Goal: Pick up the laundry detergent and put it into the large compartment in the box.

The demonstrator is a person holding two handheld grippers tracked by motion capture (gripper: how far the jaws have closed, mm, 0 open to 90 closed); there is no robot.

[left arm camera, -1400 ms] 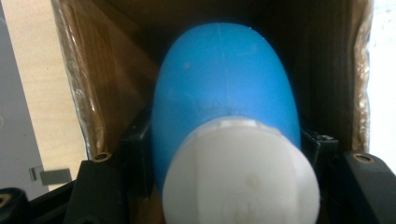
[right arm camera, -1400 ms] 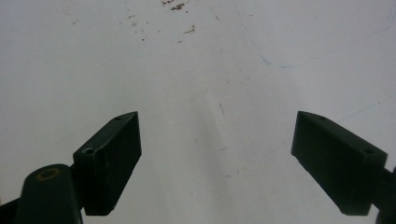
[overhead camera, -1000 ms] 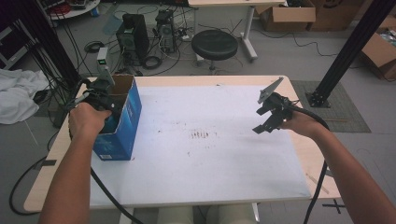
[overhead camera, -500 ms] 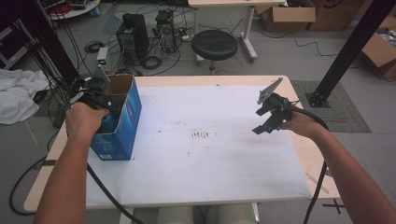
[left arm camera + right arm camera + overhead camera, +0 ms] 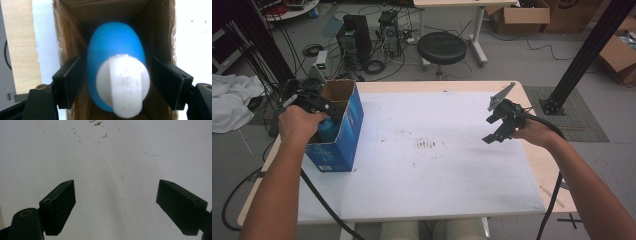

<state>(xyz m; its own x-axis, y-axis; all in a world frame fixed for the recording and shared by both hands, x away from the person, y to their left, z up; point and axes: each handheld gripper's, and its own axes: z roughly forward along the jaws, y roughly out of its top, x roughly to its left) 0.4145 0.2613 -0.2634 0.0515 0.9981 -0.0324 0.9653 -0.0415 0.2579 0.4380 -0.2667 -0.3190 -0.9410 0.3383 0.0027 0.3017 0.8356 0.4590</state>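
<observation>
Forearms enter the high view from its bottom edge, one on each side of the white-covered worktop (image 5: 432, 175); the left hand (image 5: 299, 124) holds the left gripper (image 5: 319, 107) over the open top of a blue cardboard box (image 5: 343, 135), which stands upright at the left edge of the worktop; in the left gripper view the gripper (image 5: 117, 75) looks straight down into that box (image 5: 67, 47), and a blue bottle (image 5: 116, 47) with a white cap (image 5: 123, 86) stands upright inside it, the cap toward the camera; the jaws have just been opening and now stand apart on either side of the bottle, the left jaw just beside the blue body and the right jaw clear of the cap with a gap showing, so the pads do not press on it; brown inner walls of the box close around the bottle on all sides. Farther to the right, the right hand (image 5: 532, 132) holds the right gripper (image 5: 501, 122) above the right part of the worktop, well apart from the box; in the right gripper view its jaws are spread wide with nothing between them, over bare white surface (image 5: 110, 157) marked by small brown specks (image 5: 96, 123); similar specks (image 5: 428, 145) lie near the middle of the worktop in the high view. Beyond the far edge of the worktop, a black round stool (image 5: 442, 48) stands on the floor.
</observation>
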